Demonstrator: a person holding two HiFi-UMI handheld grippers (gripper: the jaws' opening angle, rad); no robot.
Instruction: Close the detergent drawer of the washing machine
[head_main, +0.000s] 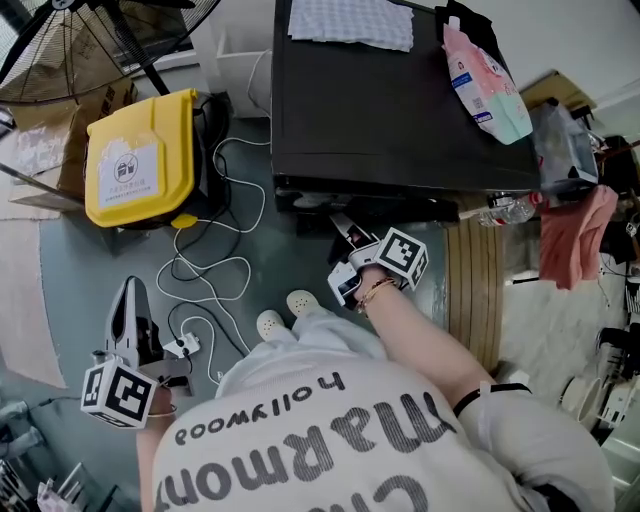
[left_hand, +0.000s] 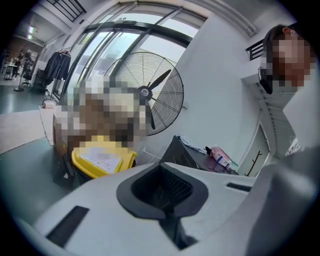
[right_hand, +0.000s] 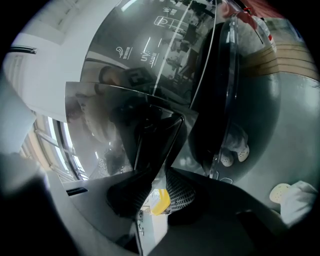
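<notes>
The black washing machine (head_main: 380, 110) stands ahead of me, seen from above. Its detergent drawer (head_main: 312, 200) juts a little from the front under the top edge. My right gripper (head_main: 345, 230) reaches to that front. In the right gripper view the drawer's glossy front panel (right_hand: 125, 120) sticks out from the machine, its lower edge between the jaws of my right gripper (right_hand: 155, 192), whose pads close on it. The round door (right_hand: 225, 100) lies right of it. My left gripper (head_main: 130, 300) hangs low at the left, away from the machine, shut and holding nothing (left_hand: 167, 210).
A yellow bin (head_main: 140, 160) stands left of the machine, with white cables (head_main: 215, 270) looping over the floor. A large fan (left_hand: 150, 95) is behind the bin. A pink packet (head_main: 485, 75) and a cloth (head_main: 350, 20) lie on the machine's top. A wooden board (head_main: 475, 290) stands at the right.
</notes>
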